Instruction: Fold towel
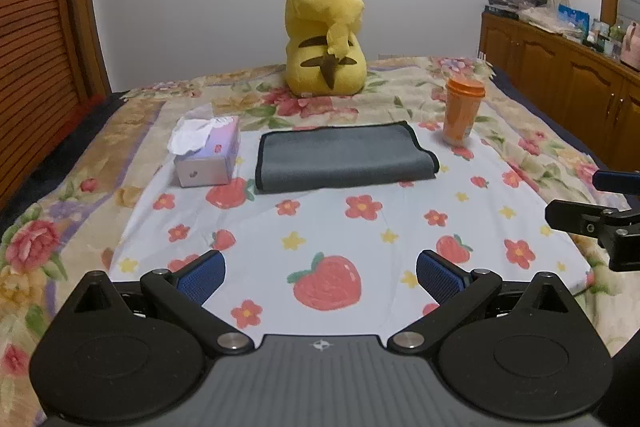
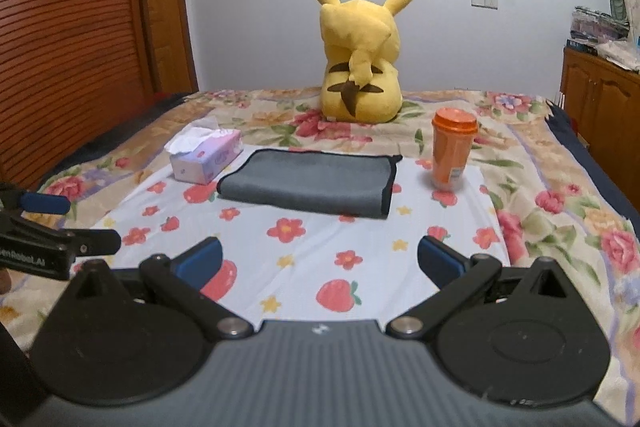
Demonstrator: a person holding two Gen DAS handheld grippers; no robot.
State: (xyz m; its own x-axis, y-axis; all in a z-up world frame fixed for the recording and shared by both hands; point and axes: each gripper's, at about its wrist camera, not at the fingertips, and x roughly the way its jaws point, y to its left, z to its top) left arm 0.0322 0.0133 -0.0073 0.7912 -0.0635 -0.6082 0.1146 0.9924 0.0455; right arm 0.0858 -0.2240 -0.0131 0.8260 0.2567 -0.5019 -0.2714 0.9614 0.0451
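We see our left gripper (image 1: 320, 277) and right gripper (image 2: 320, 261) both spread wide, holding and touching nothing. The towel (image 1: 344, 157) lies folded on the sheet (image 1: 360, 227), between the tissue box (image 1: 208, 157) and cup (image 1: 462, 115), well ahead of both.

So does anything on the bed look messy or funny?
Mostly tidy. The grey towel lies folded flat between the tissue box and the upright orange cup. Two small oddities: a crumpled tissue sticks out of the box, and the yellow plush toy sits with its back to us.
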